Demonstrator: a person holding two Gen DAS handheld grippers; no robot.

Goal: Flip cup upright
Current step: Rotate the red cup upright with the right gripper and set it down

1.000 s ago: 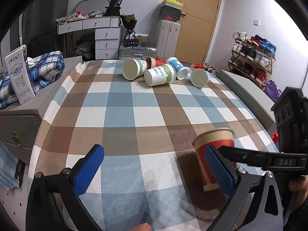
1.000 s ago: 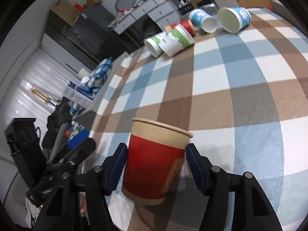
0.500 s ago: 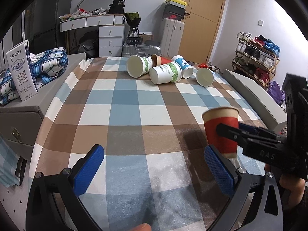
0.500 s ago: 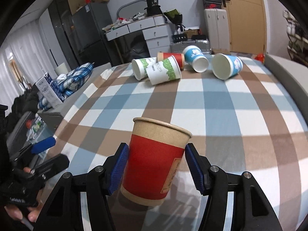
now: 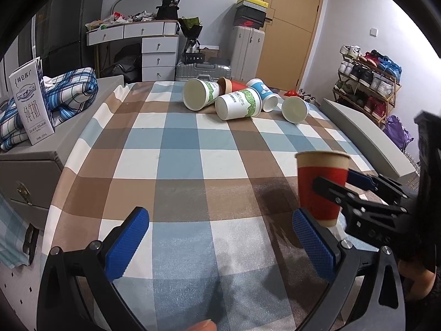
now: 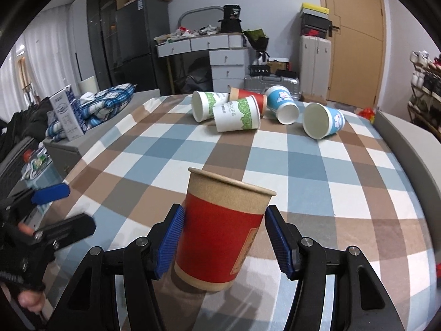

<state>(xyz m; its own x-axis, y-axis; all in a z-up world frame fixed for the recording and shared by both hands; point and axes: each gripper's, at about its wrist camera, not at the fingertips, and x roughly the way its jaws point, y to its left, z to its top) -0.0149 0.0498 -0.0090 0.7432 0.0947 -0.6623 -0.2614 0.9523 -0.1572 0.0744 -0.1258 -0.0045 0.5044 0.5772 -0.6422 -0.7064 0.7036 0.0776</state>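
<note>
A red paper cup with a brown rim (image 6: 220, 237) stands upright between the blue pads of my right gripper (image 6: 224, 244). The left pad touches it; a small gap shows at the right pad. Whether the cup's base rests on the checked tablecloth (image 6: 303, 193) I cannot tell. In the left wrist view the same cup (image 5: 321, 184) is at the right with the right gripper around it. My left gripper (image 5: 220, 244) is open and empty above the cloth (image 5: 179, 165), to the left of the cup.
Several paper cups lie on their sides at the far end: green-printed ones (image 6: 237, 113), a red one (image 6: 248, 95) and blue ones (image 6: 322, 120). A milk carton (image 5: 30, 102) and folded plaid cloth (image 5: 69, 88) sit on a grey box at the left.
The right gripper has swung from a tilted pose to level, and the red cup has come fully upright. In the left wrist view the cup has shifted right and up.
</note>
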